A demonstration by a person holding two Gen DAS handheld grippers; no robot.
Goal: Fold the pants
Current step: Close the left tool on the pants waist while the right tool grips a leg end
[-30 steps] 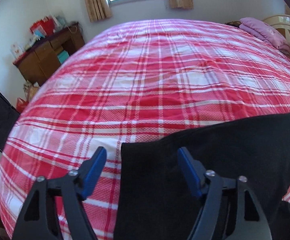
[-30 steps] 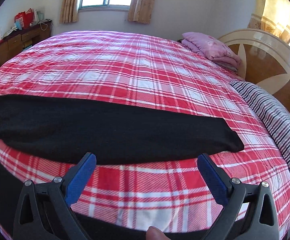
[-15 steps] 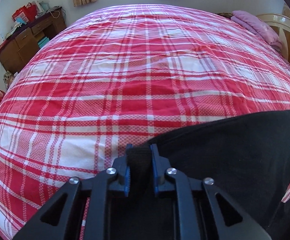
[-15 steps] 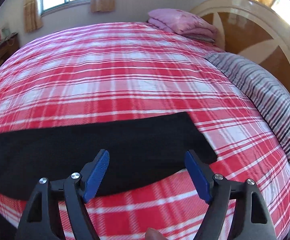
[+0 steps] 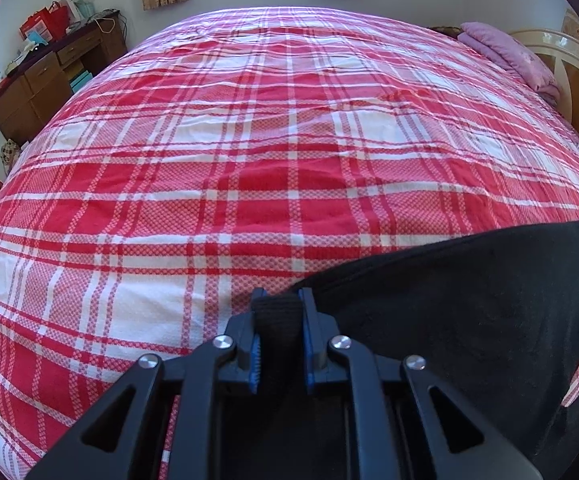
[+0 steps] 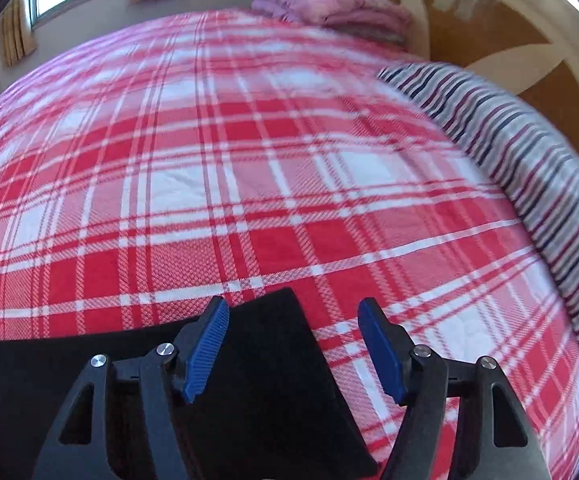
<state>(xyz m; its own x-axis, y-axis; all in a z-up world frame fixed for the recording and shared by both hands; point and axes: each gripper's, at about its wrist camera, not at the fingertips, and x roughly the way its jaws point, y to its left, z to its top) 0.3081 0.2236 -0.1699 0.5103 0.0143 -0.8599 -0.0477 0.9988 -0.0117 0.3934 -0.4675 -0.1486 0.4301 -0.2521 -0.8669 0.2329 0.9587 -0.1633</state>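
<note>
Black pants (image 5: 469,300) lie flat along the near edge of a bed with a red and white plaid cover (image 5: 273,152). My left gripper (image 5: 279,308) is shut on one end corner of the pants, the black cloth bunched between its blue pads. In the right wrist view the other end of the pants (image 6: 273,360) lies under my right gripper (image 6: 291,320). Its jaws are closing, the end corner lies between the blue pads, and neither pad presses on the cloth.
A striped pillow (image 6: 529,168) and a folded pink blanket (image 6: 329,4) lie by the wooden headboard (image 6: 529,40). A brown desk (image 5: 41,80) with bags stands by the wall left of the bed. A window with curtains is at the far wall.
My left gripper closed on the pants corner and has held still since. My right gripper swept right along the pants to their far end, its jaws narrowing.
</note>
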